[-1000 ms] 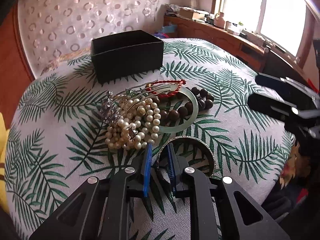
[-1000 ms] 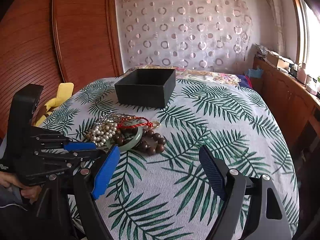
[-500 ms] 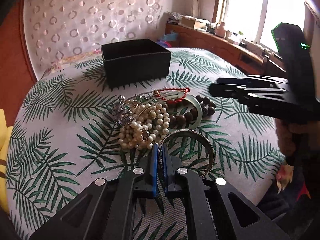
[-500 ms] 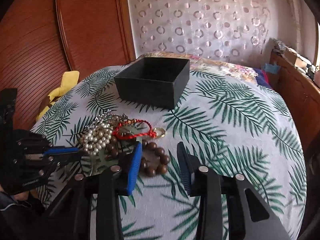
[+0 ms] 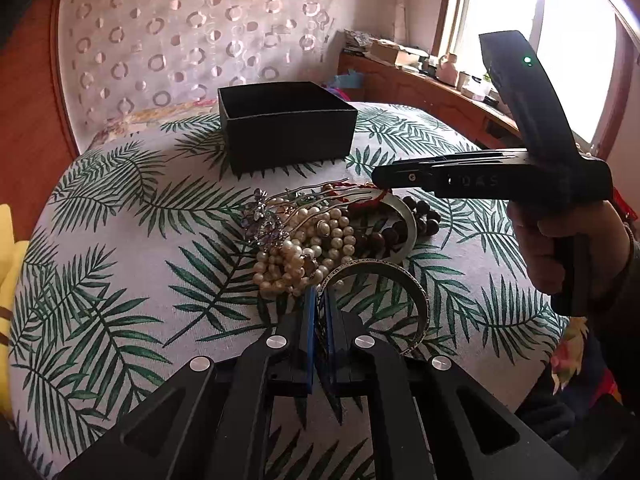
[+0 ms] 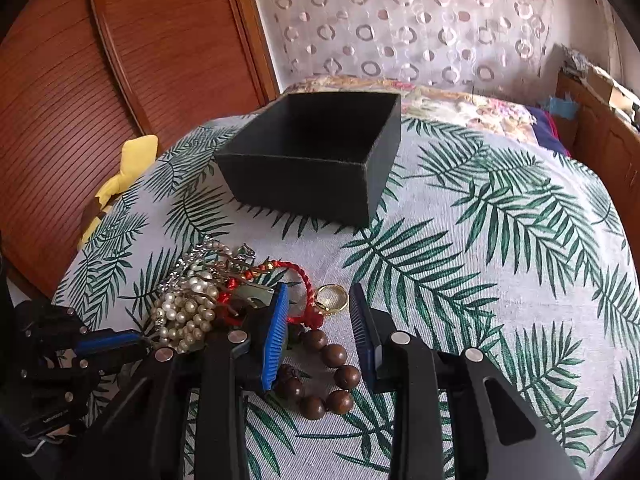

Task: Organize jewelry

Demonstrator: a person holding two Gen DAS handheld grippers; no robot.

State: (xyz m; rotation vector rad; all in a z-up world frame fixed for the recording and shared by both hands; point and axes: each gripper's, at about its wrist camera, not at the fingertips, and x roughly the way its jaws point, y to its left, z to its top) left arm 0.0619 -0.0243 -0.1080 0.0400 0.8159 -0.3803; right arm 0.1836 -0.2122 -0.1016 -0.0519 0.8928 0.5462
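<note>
A jewelry pile lies mid-table: pearls (image 5: 304, 252), a crystal hairpin (image 5: 264, 224), a jade bangle (image 5: 406, 236), dark wooden beads (image 6: 332, 376), a red cord (image 6: 298, 276) and a gold ring (image 6: 331, 298). My left gripper (image 5: 319, 300) is shut on the near rim of a metal bangle (image 5: 404, 284) in front of the pile. My right gripper (image 6: 318, 292) hovers over the pile with its jaws closing. The ring and cord lie below the gap and the pads touch nothing. An open black box (image 6: 320, 168) stands behind the pile.
The round table wears a palm-leaf cloth (image 6: 500, 240) and drops off at its curved edges. A yellow object (image 6: 132, 160) lies off its left side by a wooden panel wall. A hand (image 5: 560, 248) holds the right gripper's handle. A cluttered window ledge (image 5: 440, 76) runs at the right.
My left gripper's pads closed onto the metal bangle's rim. My right gripper moved in over the pile from the right and its jaws narrowed a lot.
</note>
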